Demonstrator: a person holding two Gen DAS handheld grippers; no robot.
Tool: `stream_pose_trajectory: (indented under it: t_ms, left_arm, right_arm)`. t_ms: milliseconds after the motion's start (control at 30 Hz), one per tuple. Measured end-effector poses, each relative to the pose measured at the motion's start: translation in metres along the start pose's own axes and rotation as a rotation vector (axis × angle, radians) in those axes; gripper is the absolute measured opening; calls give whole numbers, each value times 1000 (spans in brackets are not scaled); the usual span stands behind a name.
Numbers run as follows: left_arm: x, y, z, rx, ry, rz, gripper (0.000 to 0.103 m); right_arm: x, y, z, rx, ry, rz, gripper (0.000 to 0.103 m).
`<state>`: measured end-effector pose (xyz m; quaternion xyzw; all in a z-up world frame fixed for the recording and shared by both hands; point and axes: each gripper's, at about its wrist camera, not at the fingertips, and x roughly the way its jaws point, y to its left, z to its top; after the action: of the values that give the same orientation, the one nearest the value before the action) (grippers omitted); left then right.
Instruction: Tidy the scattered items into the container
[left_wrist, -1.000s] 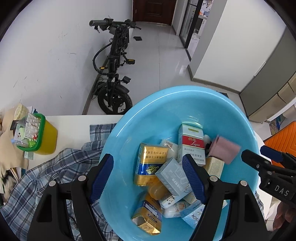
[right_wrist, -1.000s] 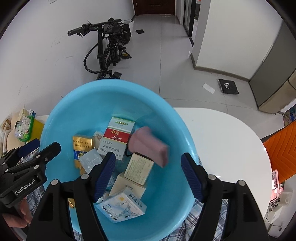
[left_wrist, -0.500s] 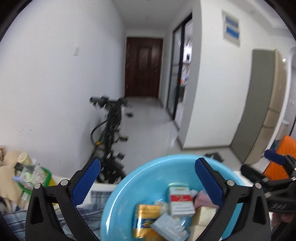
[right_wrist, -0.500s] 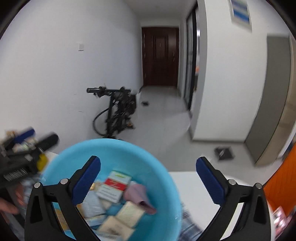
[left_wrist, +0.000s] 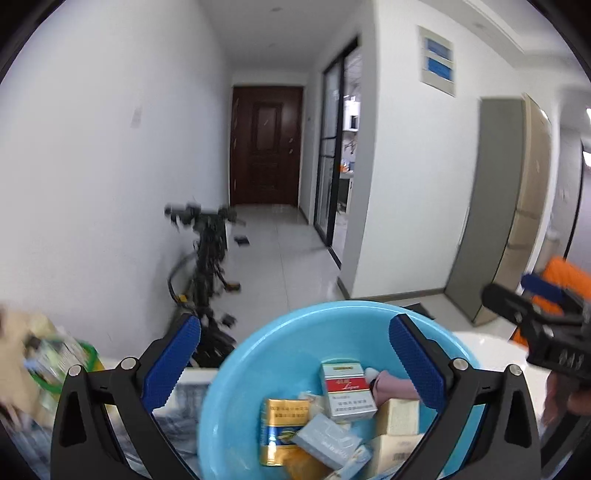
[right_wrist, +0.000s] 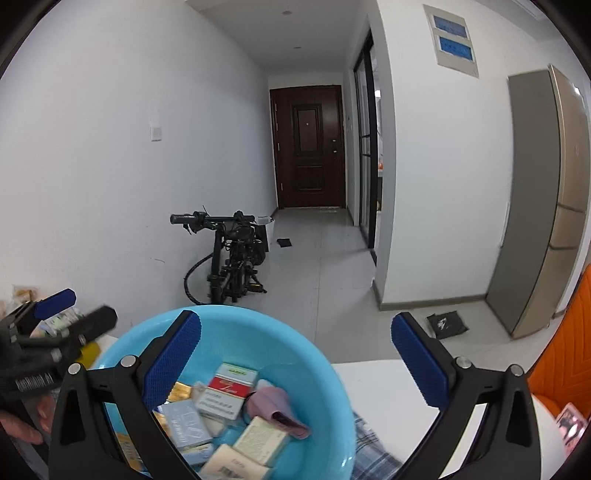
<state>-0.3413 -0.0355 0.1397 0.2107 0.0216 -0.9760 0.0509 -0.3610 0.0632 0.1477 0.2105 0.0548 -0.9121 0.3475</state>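
Observation:
A light blue basin (left_wrist: 255, 369) sits low in both wrist views, holding several small boxes. Among them are a red and white pack (left_wrist: 345, 387), a gold and blue box (left_wrist: 282, 432) and a pink cloth pouch (left_wrist: 391, 386). My left gripper (left_wrist: 293, 325) hangs open above the basin's near side with nothing between its pads. My right gripper (right_wrist: 295, 321) is open too, empty, over the basin (right_wrist: 325, 387), where the pink pouch (right_wrist: 273, 404) lies on the boxes. Each gripper shows at the edge of the other's view: the right gripper (left_wrist: 535, 325) and the left gripper (right_wrist: 55, 332).
The basin rests on a plaid cloth (right_wrist: 369, 454) over a white table (right_wrist: 388, 391). A green-rimmed yellow tub (left_wrist: 74, 362) of packets stands at the left, blurred. A bicycle (right_wrist: 229, 258) leans on the wall beyond. An orange seat (right_wrist: 565, 350) is at the right.
Both grippers' jaws spread wider, and both tilted up and rose away from the basin. The pink pouch, seen above the boxes a second ago, now lies among them.

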Motion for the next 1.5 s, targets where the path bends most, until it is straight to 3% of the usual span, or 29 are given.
stream_pose_trajectory:
  t_ms: [67, 267, 400, 467, 533, 767, 867, 1000, 1300, 1500]
  left_arm:
    - [-14, -7, 1, 41, -32, 7, 103]
    - [-66, 7, 4, 0, -142, 58, 103]
    - [-91, 7, 1, 47, -154, 82, 103]
    - [-103, 8, -3, 17, -145, 53, 103]
    - [-117, 6, -7, -36, -141, 7, 103]
    - [-166, -7, -22, -98, -132, -52, 103]
    - [-183, -12, -25, -96, -115, -67, 103]
    - [-209, -19, -29, -69, -120, -35, 103]
    - [-281, -29, -35, -17, -159, -61, 103]
    - [-315, -41, -36, 11, -188, -79, 103]
  right_arm:
    - [-13, 1, -1, 18, -1, 24, 103]
    - [-39, -7, -7, 79, 1, 84, 103]
    - [-64, -8, -18, 33, -36, 64, 103]
    - [-77, -6, -23, 14, -42, 81, 103]
    - [-90, -6, -26, 11, -31, 169, 103]
    - [-164, 4, -30, -14, -41, 189, 103]
    - [-199, 17, -31, -82, -89, 171, 103]
    - [-234, 24, -39, -86, -106, 183, 103]
    - [-288, 35, -52, -135, -104, 167, 103]
    - [-316, 34, -47, -109, -160, 167, 103]
